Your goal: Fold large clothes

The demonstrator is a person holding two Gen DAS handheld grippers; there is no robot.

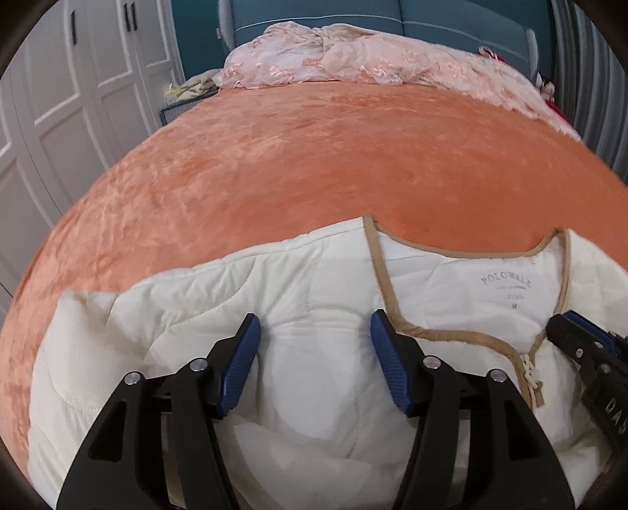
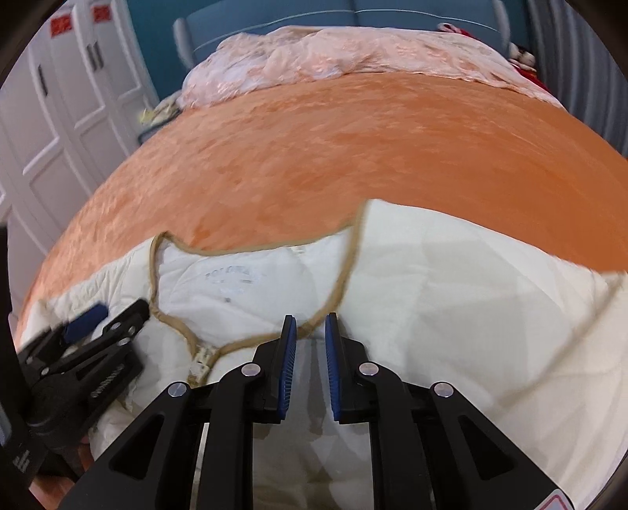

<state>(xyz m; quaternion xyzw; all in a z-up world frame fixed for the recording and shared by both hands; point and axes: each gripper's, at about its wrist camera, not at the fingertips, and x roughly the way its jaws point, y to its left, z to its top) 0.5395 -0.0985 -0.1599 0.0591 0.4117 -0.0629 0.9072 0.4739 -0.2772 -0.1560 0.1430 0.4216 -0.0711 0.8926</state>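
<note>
A cream quilted jacket (image 1: 322, 306) with tan neckline trim and a front zipper lies flat at the near edge of the orange bed cover (image 1: 314, 157). Its printed neck label (image 1: 506, 284) faces up. My left gripper (image 1: 316, 331) is open, its blue pads spread over the jacket's left chest. My right gripper (image 2: 310, 329) has its pads close together with a narrow gap, over the fabric beside the tan trim (image 2: 345, 274); no fabric shows pinched between them. The jacket also fills the right wrist view (image 2: 451, 282). Each gripper shows at the edge of the other's view.
A pink lace quilt (image 1: 353, 55) is bunched at the head of the bed against a teal headboard (image 1: 431, 19). White wardrobe doors (image 1: 78, 78) stand on the left. A grey curtain (image 1: 588, 78) hangs on the right. Red items (image 1: 547, 90) lie at the far right corner.
</note>
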